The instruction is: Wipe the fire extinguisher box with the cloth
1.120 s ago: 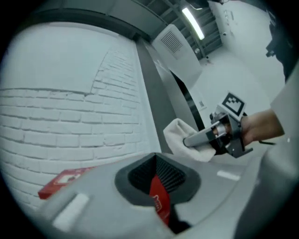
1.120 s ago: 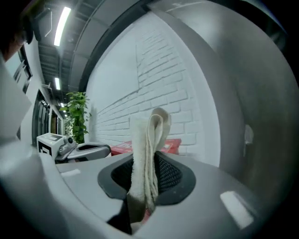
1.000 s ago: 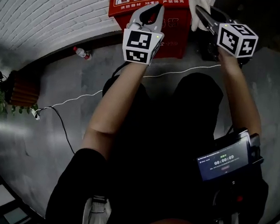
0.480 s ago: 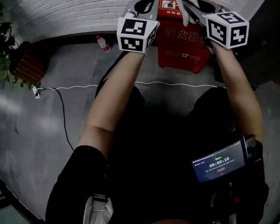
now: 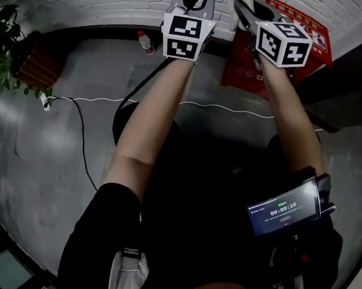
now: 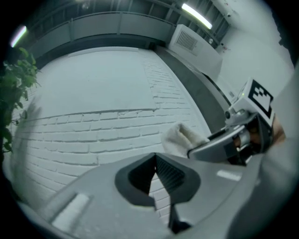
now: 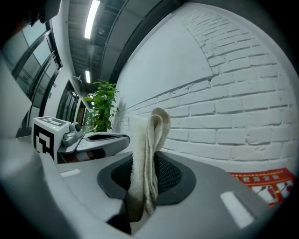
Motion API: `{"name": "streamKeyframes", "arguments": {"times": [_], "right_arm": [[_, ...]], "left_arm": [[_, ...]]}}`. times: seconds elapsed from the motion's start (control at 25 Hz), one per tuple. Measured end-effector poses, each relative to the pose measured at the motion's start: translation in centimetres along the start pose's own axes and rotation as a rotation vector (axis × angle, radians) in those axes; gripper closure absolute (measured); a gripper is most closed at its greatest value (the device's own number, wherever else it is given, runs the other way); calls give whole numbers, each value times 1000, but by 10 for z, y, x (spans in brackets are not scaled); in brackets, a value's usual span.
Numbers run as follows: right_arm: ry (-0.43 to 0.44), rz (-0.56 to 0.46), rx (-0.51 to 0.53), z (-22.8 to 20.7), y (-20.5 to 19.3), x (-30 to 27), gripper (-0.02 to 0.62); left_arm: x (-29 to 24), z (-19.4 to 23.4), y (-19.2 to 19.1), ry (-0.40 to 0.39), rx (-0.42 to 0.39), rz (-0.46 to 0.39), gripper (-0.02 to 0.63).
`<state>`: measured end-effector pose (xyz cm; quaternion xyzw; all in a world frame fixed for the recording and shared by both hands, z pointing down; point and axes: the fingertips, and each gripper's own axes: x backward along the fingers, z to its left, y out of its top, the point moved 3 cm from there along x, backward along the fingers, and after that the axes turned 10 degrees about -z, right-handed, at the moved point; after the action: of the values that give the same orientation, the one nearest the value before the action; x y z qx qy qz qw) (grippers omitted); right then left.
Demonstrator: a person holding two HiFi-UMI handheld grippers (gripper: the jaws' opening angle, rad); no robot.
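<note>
The right gripper (image 7: 148, 161) pinches a white cloth (image 7: 156, 126). The cloth is folded, and it sticks up from between the two jaws. The left gripper (image 6: 155, 158) has its jaws pressed together, and there is nothing in them. It is just beside the right one, a bit to the left.

Both grippers point at the white brick wall (image 6: 93, 98). They are not pointing at the box.

The red fire extinguisher box (image 5: 243, 74) sits on the grey floor (image 5: 58, 132), right up against the wall. In the head view it is under the right gripper and out to its right side. In the right gripper view only a red corner of it (image 7: 268, 183) shows, low down and to the right of the cloth. So the cloth is up above the box and not touching it.

The box's long side seems to run along the wall.

The hand with the cloth is the closer one to the box. I think the wiping has not started. The cloth needs to go down and to the right to reach the red top.

A small bottle (image 5: 145, 42) lies on the floor by the wall, well off to the left.
</note>
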<state>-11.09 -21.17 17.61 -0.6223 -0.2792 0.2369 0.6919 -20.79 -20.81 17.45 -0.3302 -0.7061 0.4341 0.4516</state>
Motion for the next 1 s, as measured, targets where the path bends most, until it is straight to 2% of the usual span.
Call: {"name": "streamKeyframes", "arguments": {"times": [0.16, 0.32, 0.52, 0.8, 1.0], "right_arm": [[-79, -41, -54, 12, -47, -26, 505], [-144, -52, -125, 19, -95, -44, 505], [-224, -54, -212, 18, -145, -66, 503], [-355, -68, -332, 0, -186, -91, 495], [-467, -157, -422, -22, -198, -90, 496]], "left_arm": [[0, 22, -39, 2, 23, 35, 607], [3, 31, -84, -58, 39, 64, 607], [-1, 35, -121, -121, 150, 84, 607], [-25, 30, -156, -217, 190, 125, 607], [-46, 18, -178, -297, 247, 129, 607]]}}
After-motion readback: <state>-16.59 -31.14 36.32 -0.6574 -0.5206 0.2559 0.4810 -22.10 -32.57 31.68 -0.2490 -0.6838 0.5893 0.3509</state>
